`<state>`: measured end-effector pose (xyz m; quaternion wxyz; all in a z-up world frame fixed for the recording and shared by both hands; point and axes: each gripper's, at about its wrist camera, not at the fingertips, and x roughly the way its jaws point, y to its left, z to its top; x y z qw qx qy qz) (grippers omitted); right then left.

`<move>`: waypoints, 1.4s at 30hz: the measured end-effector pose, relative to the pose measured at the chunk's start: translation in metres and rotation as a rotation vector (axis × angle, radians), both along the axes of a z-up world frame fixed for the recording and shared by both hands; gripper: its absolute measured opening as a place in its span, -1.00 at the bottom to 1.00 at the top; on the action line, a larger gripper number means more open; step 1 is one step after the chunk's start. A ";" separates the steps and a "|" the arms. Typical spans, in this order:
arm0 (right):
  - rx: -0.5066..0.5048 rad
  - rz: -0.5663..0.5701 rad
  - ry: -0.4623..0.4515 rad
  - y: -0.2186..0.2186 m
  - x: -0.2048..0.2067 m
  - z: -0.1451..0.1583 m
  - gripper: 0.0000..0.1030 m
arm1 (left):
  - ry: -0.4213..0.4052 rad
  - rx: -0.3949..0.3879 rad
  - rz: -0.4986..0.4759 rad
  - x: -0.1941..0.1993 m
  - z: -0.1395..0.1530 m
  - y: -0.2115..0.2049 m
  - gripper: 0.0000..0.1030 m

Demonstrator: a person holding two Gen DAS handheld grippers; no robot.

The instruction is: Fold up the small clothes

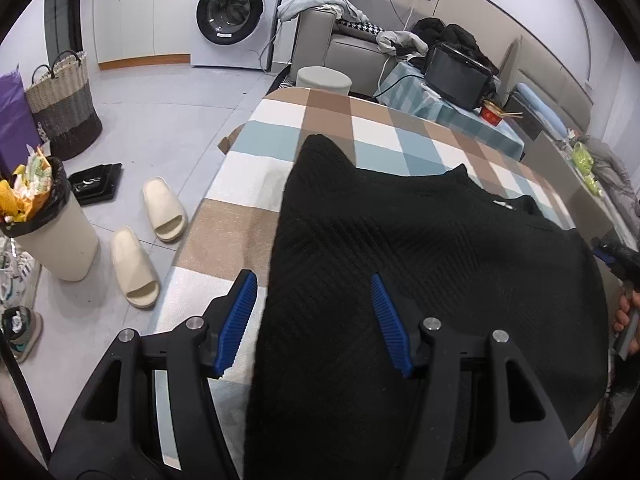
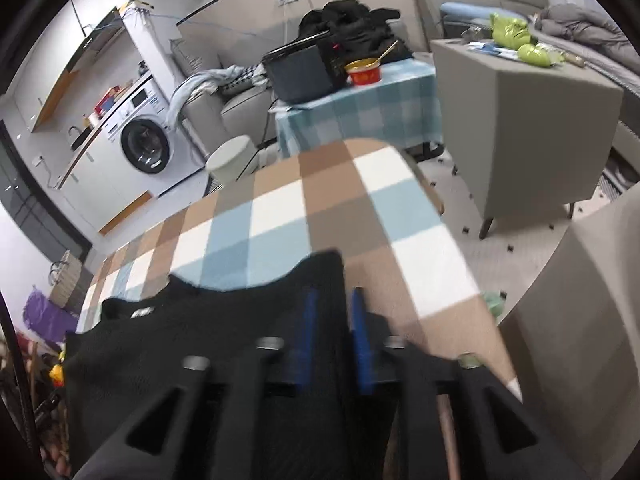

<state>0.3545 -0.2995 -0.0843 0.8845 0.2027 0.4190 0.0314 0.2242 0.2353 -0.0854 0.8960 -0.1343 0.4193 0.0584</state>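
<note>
A black ribbed knit garment (image 1: 420,264) lies spread on the checked tablecloth (image 1: 256,184). My left gripper (image 1: 314,280) is open, its blue-padded fingers (image 1: 236,320) straddling the garment's left edge, one over the cloth and one over the knit. My right gripper (image 2: 334,300) is shut on the garment's right edge (image 2: 324,272), with black fabric pinched between its blue pads (image 2: 362,336). The right wrist view is motion-blurred. The garment (image 2: 200,344) has a small white label near its neckline.
Beside the table on the floor are a pair of cream slippers (image 1: 148,236), a full bin (image 1: 48,224) and a woven basket (image 1: 64,108). Behind stand a washing machine (image 1: 236,12), a sofa, a second blue-checked table (image 2: 356,108) with a black appliance, and a grey cabinet (image 2: 524,120).
</note>
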 end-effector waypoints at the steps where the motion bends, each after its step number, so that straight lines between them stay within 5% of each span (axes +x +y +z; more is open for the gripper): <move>1: 0.006 0.013 -0.005 0.001 -0.005 0.002 -0.20 | 0.010 0.008 0.005 0.000 0.000 0.000 0.10; 5: -0.010 0.095 0.022 0.008 -0.030 0.007 -0.14 | 0.010 0.000 0.004 -0.008 0.002 0.001 0.10; 7: -0.007 0.116 0.030 0.007 -0.051 0.008 0.17 | 0.009 0.006 0.002 -0.014 0.003 -0.001 0.10; 12: -0.020 0.177 0.036 0.008 -0.106 0.010 0.37 | 0.005 0.012 -0.010 -0.038 0.009 -0.010 0.12; 13: -0.033 0.188 0.041 0.009 -0.117 0.008 0.58 | 0.004 0.018 -0.016 -0.043 0.010 -0.012 0.23; 16: -0.038 0.214 0.046 0.009 -0.148 0.000 0.68 | 0.010 0.036 -0.031 -0.062 0.012 -0.019 0.55; 20: -0.034 0.229 0.089 0.012 -0.170 -0.019 0.68 | 0.034 0.030 -0.054 -0.082 0.006 -0.025 0.58; 23: -0.019 0.242 0.087 0.016 -0.174 -0.027 0.51 | 0.058 0.030 -0.048 -0.090 -0.001 -0.027 0.58; 27: -0.064 0.249 0.081 0.026 -0.164 -0.027 -0.59 | 0.061 0.029 -0.037 -0.100 -0.002 -0.028 0.58; 29: -0.073 0.249 0.055 0.029 -0.162 -0.018 -0.81 | 0.061 0.032 -0.034 -0.104 -0.001 -0.028 0.58; 32: -0.125 0.231 -0.022 0.030 -0.173 0.004 -0.86 | 0.058 0.043 -0.026 -0.111 0.001 -0.027 0.58; 36: -0.205 0.186 0.056 0.027 -0.166 -0.008 -0.86 | 0.068 0.023 -0.019 -0.116 -0.001 -0.025 0.58; 41: -0.185 0.160 0.057 0.021 -0.169 -0.005 -0.55 | 0.099 0.062 -0.050 -0.122 -0.005 -0.033 0.58; 42: -0.176 0.148 0.041 0.020 -0.174 0.000 -0.34 | 0.100 0.069 -0.061 -0.125 -0.005 -0.035 0.58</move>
